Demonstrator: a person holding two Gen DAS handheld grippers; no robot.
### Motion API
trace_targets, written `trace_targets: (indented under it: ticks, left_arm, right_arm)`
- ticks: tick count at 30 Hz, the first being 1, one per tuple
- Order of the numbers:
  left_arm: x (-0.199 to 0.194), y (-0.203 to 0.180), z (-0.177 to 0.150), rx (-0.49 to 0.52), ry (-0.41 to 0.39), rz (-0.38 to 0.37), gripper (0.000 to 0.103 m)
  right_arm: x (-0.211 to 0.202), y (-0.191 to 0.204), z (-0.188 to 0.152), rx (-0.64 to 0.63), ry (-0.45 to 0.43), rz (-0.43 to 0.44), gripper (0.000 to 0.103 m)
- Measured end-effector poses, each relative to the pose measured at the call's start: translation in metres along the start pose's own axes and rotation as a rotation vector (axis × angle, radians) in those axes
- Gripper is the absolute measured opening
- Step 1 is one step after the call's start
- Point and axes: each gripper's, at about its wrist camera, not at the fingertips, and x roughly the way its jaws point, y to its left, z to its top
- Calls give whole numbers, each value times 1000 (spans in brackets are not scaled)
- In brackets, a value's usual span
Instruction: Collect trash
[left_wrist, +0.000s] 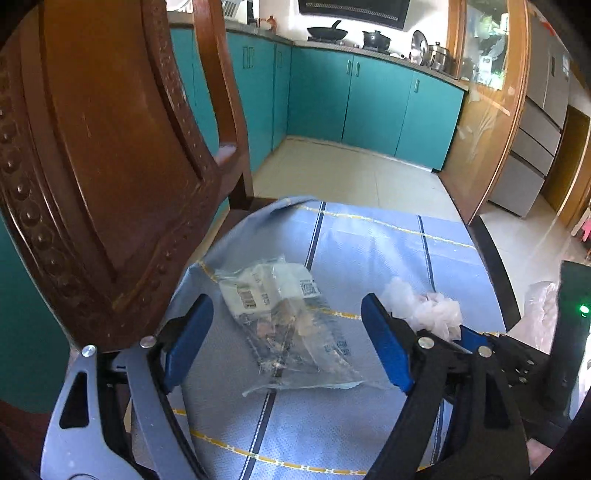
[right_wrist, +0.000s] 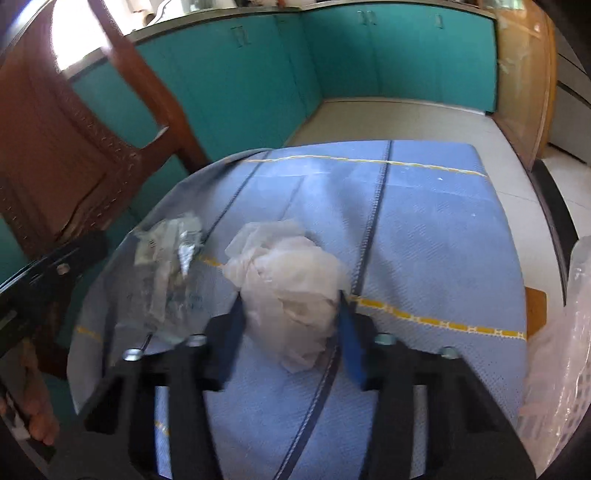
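Note:
A clear plastic bag (left_wrist: 284, 325) with white printed labels lies on the blue tablecloth (left_wrist: 369, 243). My left gripper (left_wrist: 286, 332) is open, its blue pads on either side of the bag, just above it. A crumpled white tissue wad (right_wrist: 288, 291) lies to the right of the bag; it also shows in the left wrist view (left_wrist: 424, 306). My right gripper (right_wrist: 291, 314) has its blue pads against both sides of the wad. The clear bag also shows in the right wrist view (right_wrist: 166, 273), to the left of the wad. The right view is blurred.
A carved wooden chair back (left_wrist: 110, 166) stands close at the left edge of the table. A white plastic bag (right_wrist: 569, 339) sits at the table's right side. Teal kitchen cabinets (left_wrist: 369, 99) and a tiled floor (left_wrist: 351, 173) lie beyond the table's far edge.

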Motion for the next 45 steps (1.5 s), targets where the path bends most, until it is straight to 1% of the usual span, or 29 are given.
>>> trace_targets:
  ticks: [1, 4, 8, 11, 14, 15, 16, 17, 19, 22, 24, 26, 27, 28, 30, 33, 35, 37, 38, 40, 41, 43, 45]
  left_arm:
    - [1, 1, -1, -9, 12, -4, 83]
    - [5, 1, -4, -22, 46, -2, 82]
    - [4, -8, -9, 12, 63, 8, 82]
    - [5, -14, -11, 25, 67, 4, 82]
    - [9, -17, -13, 25, 79, 2, 81]
    - [12, -18, -14, 25, 86, 3, 81]
    - [14, -19, -14, 27, 94, 2, 81]
    - [18, -21, -15, 27, 107, -2, 81]
    - [27, -23, -17, 25, 134, -9, 81]
    - [44, -26, -20, 34, 171, 23, 81]
    - [53, -28, -23, 41, 197, 49, 81]
    - [61, -30, -28, 54, 229, 73, 77]
    - [64, -31, -31, 64, 240, 84, 72]
    - [65, -32, -33, 77, 240, 99, 67]
    - [62, -33, -34, 96, 217, 123, 60]
    - [59, -31, -35, 88, 215, 86, 55]
    - [53, -30, -37, 88, 208, 59, 47]
    - [43, -29, -37, 67, 195, -22, 44]
    - [33, -29, -38, 60, 183, -82, 44]
    - [17, -32, -39, 78, 150, -166, 44]
    - [8, -35, -39, 101, 123, -189, 44]
    - [-7, -42, -41, 159, 63, -189, 44]
    - [-15, -48, -46, 217, 28, -148, 44]
  right_arm:
    - [-4, 2, -4, -13, -4, -6, 33]
    - [-32, -1, -13, -33, -27, -35, 33]
    - [-60, -12, -25, -53, -35, -68, 33]
    - [-68, -24, -32, -44, -30, -76, 33]
    - [-68, -33, -37, -22, -26, -92, 35]
    - [-68, -35, -37, -16, -29, -91, 39]
    - [-70, -36, -37, -12, -32, -88, 46]
    - [-72, -37, -37, -7, -39, -84, 49]
    - [-75, -37, -36, 2, -52, -67, 59]
    - [-83, -35, -36, 0, -81, -49, 64]
    - [-86, -34, -35, -7, -90, -48, 65]
    - [-87, -34, -35, -9, -91, -47, 65]
    - [-88, -35, -35, -8, -91, -44, 65]
    - [-88, -35, -35, -7, -91, -43, 65]
    - [-90, -36, -36, -6, -95, -44, 65]
    - [-91, -35, -34, -11, -101, -56, 65]
    - [-92, -35, -35, -16, -105, -69, 65]
    - [-92, -36, -35, -19, -108, -76, 65]
    - [-93, -36, -35, -21, -110, -77, 65]
    - [-93, -36, -34, -26, -114, -87, 65]
    - [-92, -36, -34, -31, -115, -100, 65]
    - [-89, -36, -35, -43, -113, -131, 65]
    - [-83, -34, -34, -61, -108, -160, 65]
